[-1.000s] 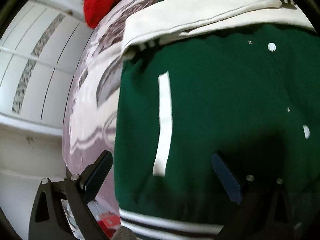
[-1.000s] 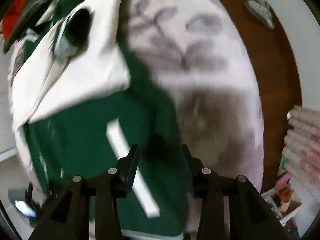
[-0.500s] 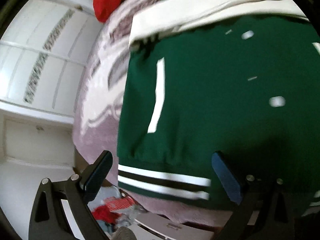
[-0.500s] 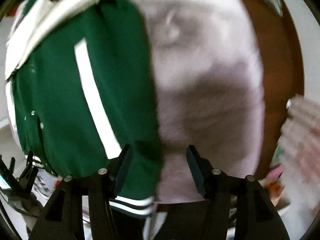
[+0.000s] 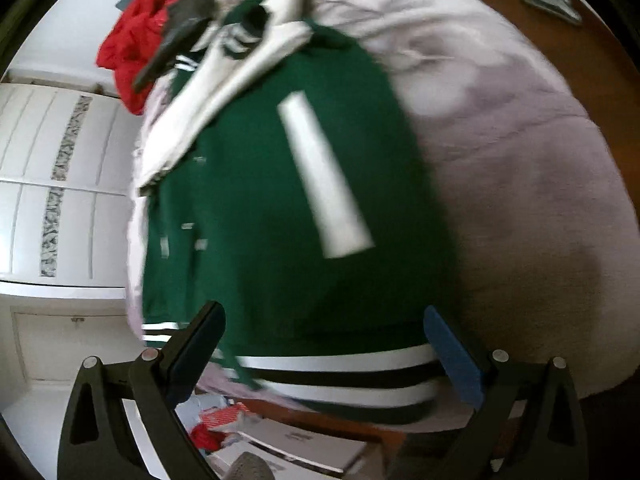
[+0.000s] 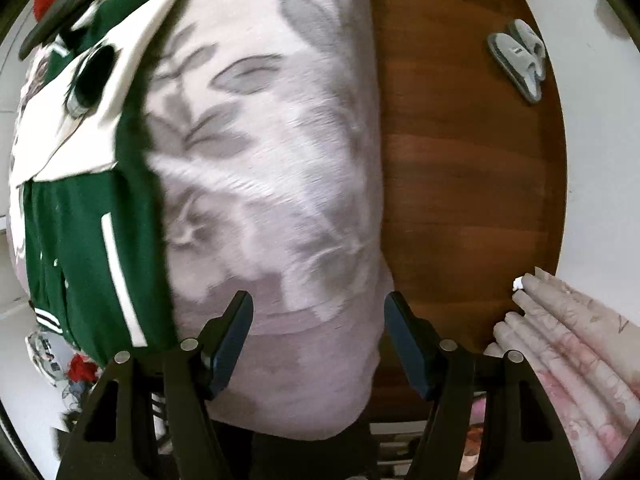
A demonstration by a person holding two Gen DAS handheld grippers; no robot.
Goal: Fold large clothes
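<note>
On the floral bedspread point(image 6: 272, 152), toward its left side, lies the green varsity jacket point(image 5: 280, 240): soft, bulky, limp. Best hold: the near striped hem point(image 5: 340, 376). Left gripper point(image 5: 324, 356) gapes wide, empty. Right gripper point(image 6: 318, 336) is opening, nothing between.
</note>
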